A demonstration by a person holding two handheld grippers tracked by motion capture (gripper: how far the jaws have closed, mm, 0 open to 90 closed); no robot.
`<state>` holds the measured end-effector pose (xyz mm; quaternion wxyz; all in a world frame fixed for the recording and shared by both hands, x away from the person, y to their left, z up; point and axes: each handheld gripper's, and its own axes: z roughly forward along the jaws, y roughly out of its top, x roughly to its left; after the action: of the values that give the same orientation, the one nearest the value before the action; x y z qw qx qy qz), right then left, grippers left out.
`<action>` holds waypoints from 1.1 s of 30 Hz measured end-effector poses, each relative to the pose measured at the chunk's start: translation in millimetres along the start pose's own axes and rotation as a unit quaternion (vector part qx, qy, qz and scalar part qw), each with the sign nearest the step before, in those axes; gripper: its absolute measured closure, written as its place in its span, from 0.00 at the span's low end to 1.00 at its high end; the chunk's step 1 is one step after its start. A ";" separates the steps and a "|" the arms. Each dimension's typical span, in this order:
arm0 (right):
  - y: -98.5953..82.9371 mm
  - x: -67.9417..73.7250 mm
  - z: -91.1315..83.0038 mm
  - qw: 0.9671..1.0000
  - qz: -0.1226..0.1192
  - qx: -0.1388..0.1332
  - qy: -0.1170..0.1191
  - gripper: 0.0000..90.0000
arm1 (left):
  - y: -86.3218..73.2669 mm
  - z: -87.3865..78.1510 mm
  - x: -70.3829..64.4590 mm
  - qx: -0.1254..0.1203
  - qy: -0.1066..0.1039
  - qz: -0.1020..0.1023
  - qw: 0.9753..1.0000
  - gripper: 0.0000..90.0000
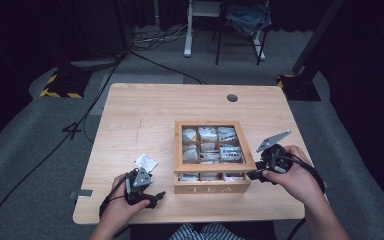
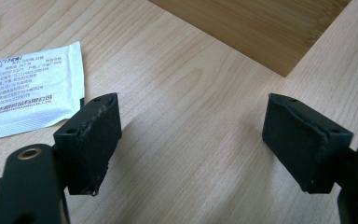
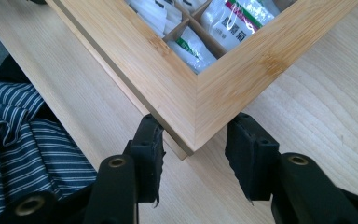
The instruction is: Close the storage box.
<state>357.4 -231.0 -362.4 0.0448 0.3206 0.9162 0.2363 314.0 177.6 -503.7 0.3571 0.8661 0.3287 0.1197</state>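
A wooden tea box (image 1: 212, 189) marked TEA stands at the table's near middle. Its framed lid (image 3: 242, 60) lets white tea packets (image 3: 235, 14) show in the compartments. My right gripper (image 1: 254, 175) is at the box's near right corner. In the right gripper view, this gripper (image 3: 195, 140) has a jaw pressed on each side of the lid's corner. My left gripper (image 1: 156, 196) rests low over the table left of the box, open and with nothing in it (image 2: 193, 135). A loose white tea packet (image 1: 145, 162) lies just beyond it, flat on the wood (image 2: 23, 88).
A corner of the box (image 2: 261, 28) lies ahead of the left jaws. The table's near edge and a striped shirt (image 3: 23, 140) are close behind the right gripper. A round cable hole (image 1: 232, 98) sits at the far side. Cables and stand bases (image 1: 60, 85) lie on the floor.
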 end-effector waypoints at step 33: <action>0.4 1.0 25.9 0.996 -0.014 0.085 0.010 0.61 | 0.0 0.0 -0.1 0.000 0.000 0.000 1.000 0.23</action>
<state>362.9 -219.6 -385.1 0.0112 0.3083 0.9377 0.1597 314.0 177.6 -503.7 0.3571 0.8660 0.3290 0.1197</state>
